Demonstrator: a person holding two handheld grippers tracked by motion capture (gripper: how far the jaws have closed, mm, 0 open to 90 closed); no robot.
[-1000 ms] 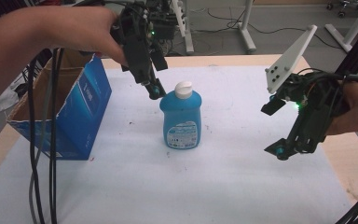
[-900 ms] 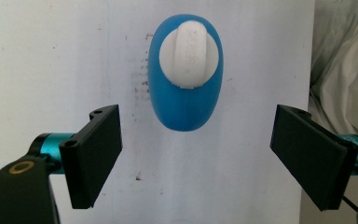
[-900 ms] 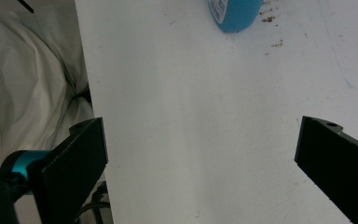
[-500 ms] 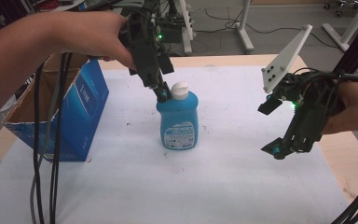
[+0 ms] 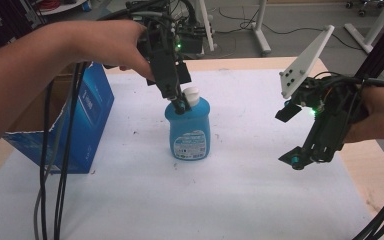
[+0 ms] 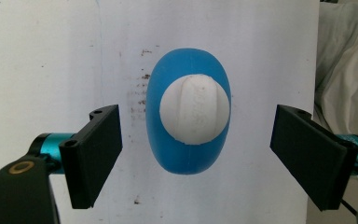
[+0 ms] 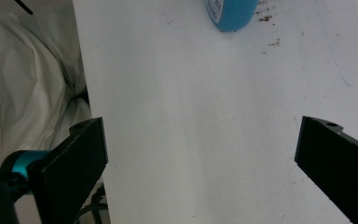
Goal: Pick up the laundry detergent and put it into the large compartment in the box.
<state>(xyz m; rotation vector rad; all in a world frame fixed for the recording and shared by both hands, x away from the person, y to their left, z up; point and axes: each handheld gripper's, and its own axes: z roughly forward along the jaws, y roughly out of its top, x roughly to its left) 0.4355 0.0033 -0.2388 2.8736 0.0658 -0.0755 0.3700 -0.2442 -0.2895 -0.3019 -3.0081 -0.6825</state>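
Overhead, the high view shows a blue bottle [image 5: 189,131] with a white cap [image 5: 192,95] standing upright near the middle of the bench [image 5: 240,200], which is covered by a white sheet. The left gripper [image 5: 181,105] comes down from the far left in a hand [image 5: 112,47], and its fingers reach the bottle's shoulder and cap; from this angle they look spread, with the cap at their tips. To the left of the bottle, near the bench's left edge, stands an open blue cardboard box [image 5: 82,127], with black cables [image 5: 55,165] hanging in front of it. The right gripper [image 5: 293,136] hovers well apart to the right of the bottle, above the sheet, fingers released and holding nothing. Next, the left gripper view looks straight down on the bottle [image 6: 189,156]: its white cap [image 6: 195,108] sits in the middle between the two black fingers [image 6: 95,149], and both fingers stand clear of bottle and cap, so the left gripper [image 6: 193,154] is released around it, not clenched. Lastly, the right gripper view shows the right gripper [image 7: 200,158] with its fingers [image 7: 77,156] wide apart over bare white sheet, with the bottle's base [image 7: 233,14] far off at the upper edge.
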